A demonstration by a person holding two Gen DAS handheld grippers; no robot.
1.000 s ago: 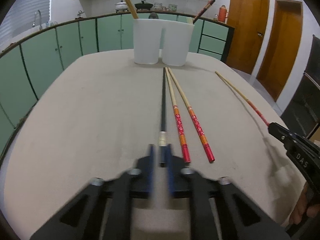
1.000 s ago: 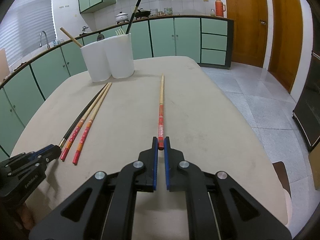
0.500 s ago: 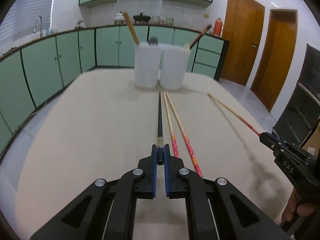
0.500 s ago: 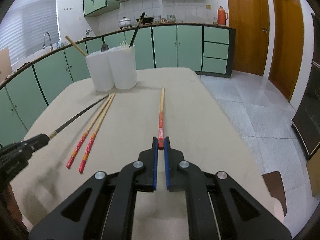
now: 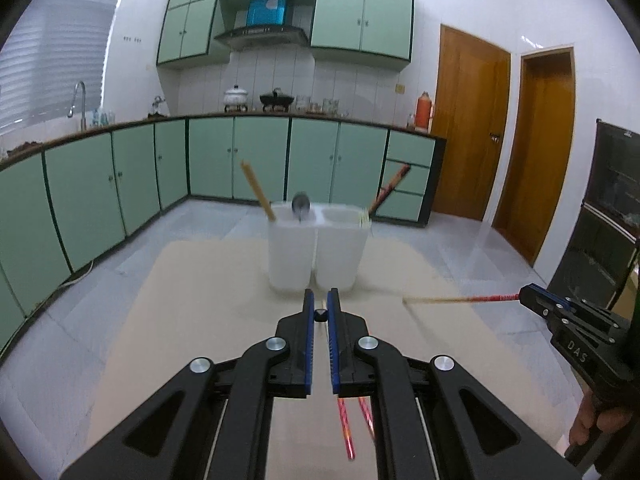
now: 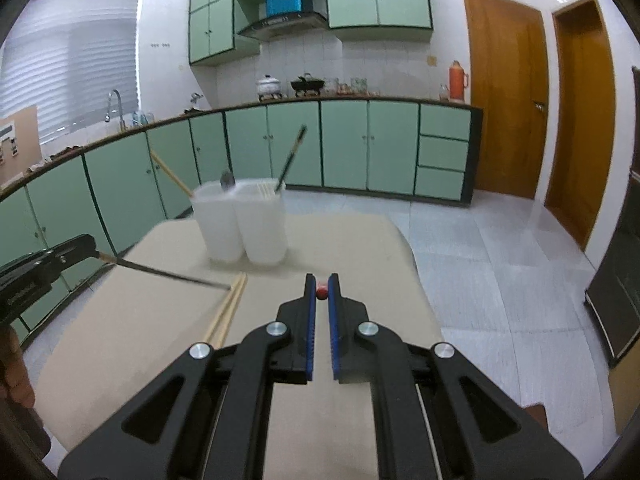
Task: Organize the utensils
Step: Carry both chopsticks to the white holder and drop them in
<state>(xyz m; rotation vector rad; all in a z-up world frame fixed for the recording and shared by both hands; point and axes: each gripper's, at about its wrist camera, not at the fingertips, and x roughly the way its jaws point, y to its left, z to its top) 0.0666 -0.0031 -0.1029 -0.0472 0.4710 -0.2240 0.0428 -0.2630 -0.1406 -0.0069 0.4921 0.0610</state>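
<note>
Both chopsticks seem lifted off the table (image 6: pixel 120 340) and on the way to the white holder (image 6: pixel 244 224): the left gripper (image 5: pixel 320 312) is clamped on the end of the black chopstick (image 6: pixel 172 276), and the right gripper (image 6: pixel 321 292) on the red end of the red chopstick (image 5: pixel 460 299). Each long axis runs out of the jaws, the black tip toward 3 o'clock in the right view, the pale tip of the red one toward 9 o'clock in the left view. Next, I think, each tip must turn down over a cup at 12 o'clock.
</note>
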